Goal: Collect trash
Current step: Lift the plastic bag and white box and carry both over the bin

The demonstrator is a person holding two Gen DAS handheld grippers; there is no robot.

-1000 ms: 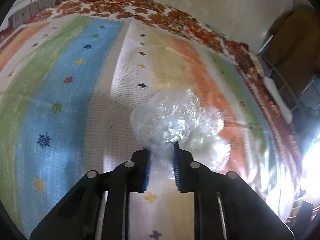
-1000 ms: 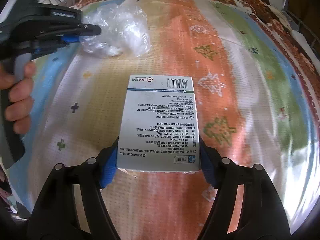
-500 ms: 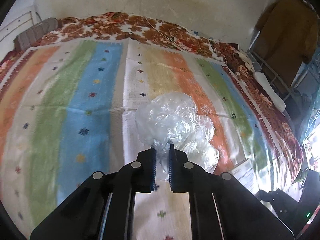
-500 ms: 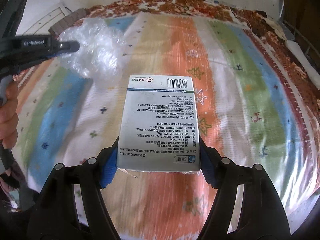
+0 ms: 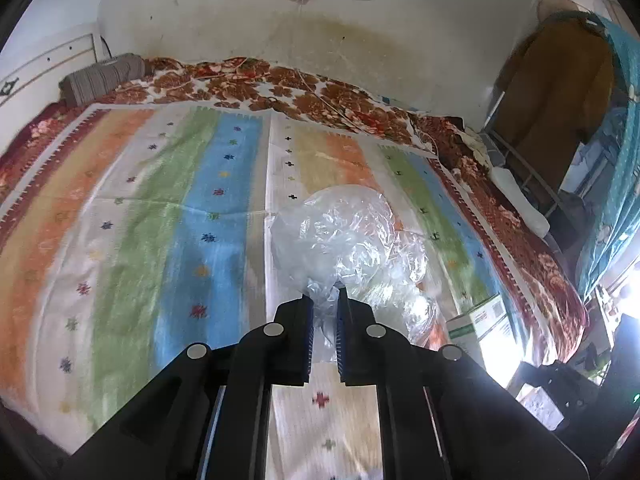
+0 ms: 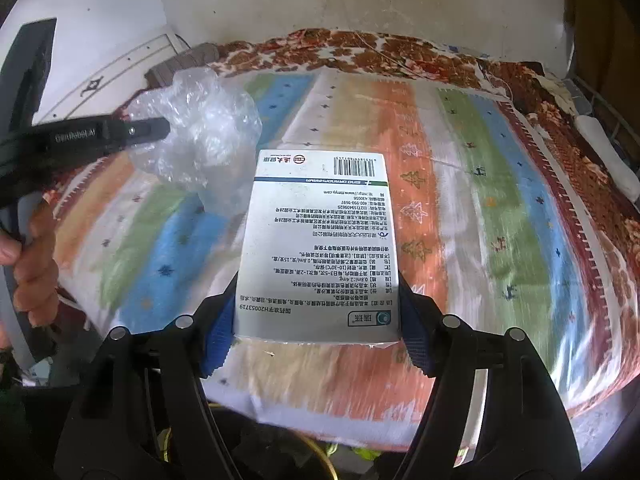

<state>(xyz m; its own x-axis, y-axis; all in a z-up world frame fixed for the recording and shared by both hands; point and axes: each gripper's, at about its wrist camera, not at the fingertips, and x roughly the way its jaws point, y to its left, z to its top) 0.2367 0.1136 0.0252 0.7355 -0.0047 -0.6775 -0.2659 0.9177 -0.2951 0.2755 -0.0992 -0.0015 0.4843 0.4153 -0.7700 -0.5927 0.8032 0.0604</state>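
Both hands have come up off the bed since a second ago, and more of the wall and room shows now. The left gripper (image 5: 323,294) was open around the crumpled clear plastic bag (image 5: 348,240) back then; now it's pinched tight on a twist of it, and the bag hangs clear above the striped, multicoloured bedspread (image 5: 160,208). The right gripper (image 6: 316,312) is clamped on the near end of a flat white cardboard medicine box with a barcode and green band (image 6: 320,240), also held up over the bed.

So I'd say the pick-up is done and we're in the carry step. Next it needs a bin or bag to drop these into. There's something round and yellowish below the bed edge in the right view, but I can't tell what it is.

The bag looks flimsy and puffy, so it could slip or snag. The box looks stiff and light, an easy carry.
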